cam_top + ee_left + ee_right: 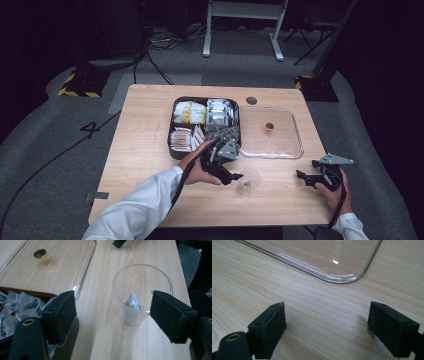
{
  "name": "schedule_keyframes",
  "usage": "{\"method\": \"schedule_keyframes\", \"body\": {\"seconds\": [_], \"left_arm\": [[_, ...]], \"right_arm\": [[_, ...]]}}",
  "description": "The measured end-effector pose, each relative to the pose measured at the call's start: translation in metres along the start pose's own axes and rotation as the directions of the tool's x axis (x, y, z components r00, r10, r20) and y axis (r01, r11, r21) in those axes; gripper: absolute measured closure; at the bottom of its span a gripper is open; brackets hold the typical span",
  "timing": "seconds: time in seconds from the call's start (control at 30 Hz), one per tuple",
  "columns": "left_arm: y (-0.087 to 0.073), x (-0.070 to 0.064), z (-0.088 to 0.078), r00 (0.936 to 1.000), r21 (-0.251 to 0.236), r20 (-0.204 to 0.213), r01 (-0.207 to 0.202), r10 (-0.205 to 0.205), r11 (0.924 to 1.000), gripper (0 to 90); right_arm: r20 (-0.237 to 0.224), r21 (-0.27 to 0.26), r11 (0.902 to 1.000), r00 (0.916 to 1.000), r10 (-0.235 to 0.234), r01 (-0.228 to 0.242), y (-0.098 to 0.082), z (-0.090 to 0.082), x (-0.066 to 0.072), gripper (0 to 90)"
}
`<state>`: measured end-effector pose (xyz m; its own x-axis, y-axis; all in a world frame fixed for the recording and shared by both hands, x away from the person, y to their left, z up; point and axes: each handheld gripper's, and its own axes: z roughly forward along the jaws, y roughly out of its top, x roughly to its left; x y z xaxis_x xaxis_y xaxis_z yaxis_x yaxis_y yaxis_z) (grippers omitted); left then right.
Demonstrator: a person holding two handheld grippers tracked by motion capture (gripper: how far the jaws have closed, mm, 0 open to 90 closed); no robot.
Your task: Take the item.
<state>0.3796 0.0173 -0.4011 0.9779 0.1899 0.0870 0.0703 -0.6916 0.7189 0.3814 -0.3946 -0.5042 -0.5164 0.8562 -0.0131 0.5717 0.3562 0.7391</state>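
We see a clear plastic cup (142, 293) standing upright on the wooden table (145, 150), its mouth facing up, right of centre in the left gripper view and low in the middle of the high view. At its bottom lies a small pale tea bag (132, 301), crumpled (its direction is hard to tell). The left gripper (112, 315) sits at the centre of the high view, held by a hand in a white sleeve (145, 205) coming in from the lower left; its jaws stand wide apart with nothing between the pads, and the cup just beyond them. At the left edge we see the brown tray (32, 293) of sachets. The right gripper (327, 327) rests at the lower right of the high view, its jaws spread and empty over bare wood, near a corner of the transparent lid (332, 262).
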Motion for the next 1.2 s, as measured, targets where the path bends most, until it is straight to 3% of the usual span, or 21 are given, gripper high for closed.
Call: {"method": "schedule_keyframes", "body": {"seconds": [0.27, 0.63, 0.9, 1.2], "left_arm": [[-0.005, -0.001, -0.009, 0.9989, 0.013, -0.037, -0.029, 0.03, 0.9995, 17.7], [-0.02, -0.001, -0.025, 0.9954, 0.032, -0.093, -0.023, 0.026, 0.9992, 18.0], [-0.039, 0.0, -0.034, 0.9882, 0.054, -0.153, -0.001, 0.009, 0.9986, 19.0], [-0.065, -0.006, -0.047, 0.9751, 0.104, -0.222, 0.011, 0.012, 0.9945, 18.9]], "right_arm": [[0.0, 0.0, 1.0, 1.0, 0.0, 0.0, 0.0, 0.0, 0.0, 15.1], [0.001, 0.0, 1.0, 1.0, 0.001, -0.001, 0.0, 0.0, 0.0, 15.1], [0.0, 0.0, 1.0, 1.0, 0.0, 0.0, 0.0, 0.0, 0.0, 15.1], [0.0, 0.0, 1.0, 1.0, 0.0, 0.0, 0.0, 0.0, 0.0, 15.1]]}}
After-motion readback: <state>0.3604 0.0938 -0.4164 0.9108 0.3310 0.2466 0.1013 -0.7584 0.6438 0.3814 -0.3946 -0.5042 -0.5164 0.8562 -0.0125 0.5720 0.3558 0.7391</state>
